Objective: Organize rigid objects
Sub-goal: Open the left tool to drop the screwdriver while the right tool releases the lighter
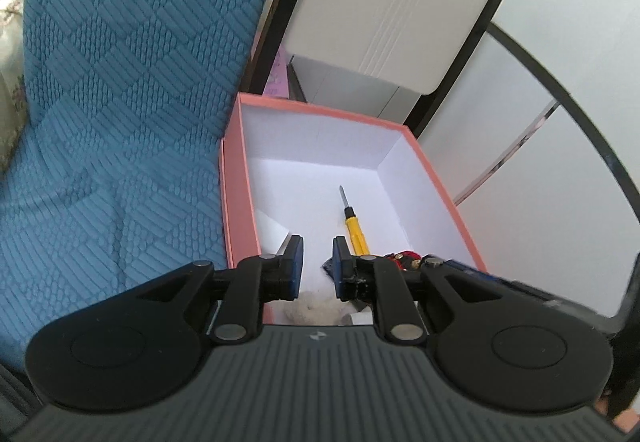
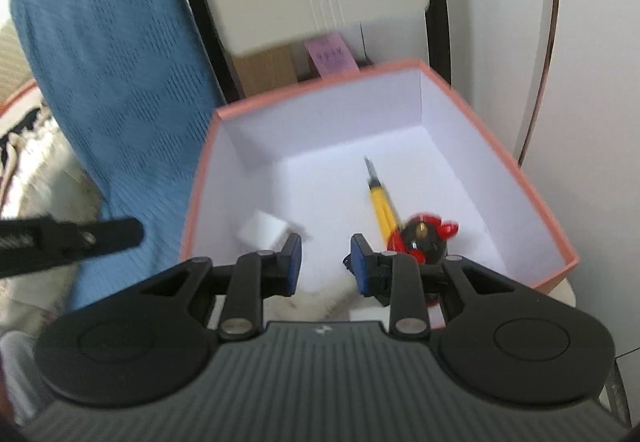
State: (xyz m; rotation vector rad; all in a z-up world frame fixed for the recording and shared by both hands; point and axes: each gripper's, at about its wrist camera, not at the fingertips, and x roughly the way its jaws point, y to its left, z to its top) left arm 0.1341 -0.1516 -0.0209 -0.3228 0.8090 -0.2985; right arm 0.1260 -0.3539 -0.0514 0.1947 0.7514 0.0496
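Observation:
A pink box [image 1: 236, 202] with a white inside stands open below both grippers; it also shows in the right wrist view [image 2: 192, 210]. In it lie a yellow-handled screwdriver [image 1: 354, 230] [image 2: 382, 210], a white block [image 1: 270, 230] [image 2: 266, 232] and a red and black toy [image 2: 424, 240], partly hidden in the left wrist view [image 1: 404, 257]. My left gripper [image 1: 317, 254] is open and empty above the box's near end. My right gripper [image 2: 326, 254] is open and empty above the box, just left of the toy.
A blue quilted cloth [image 1: 120, 102] [image 2: 120, 62] lies left of the box. A white cabinet [image 1: 392, 2] and a black frame [image 1: 492, 18] stand behind it. A pink card [image 2: 330, 56] sits beyond the box. A fluffy white thing [image 2: 320, 302] lies under the fingers.

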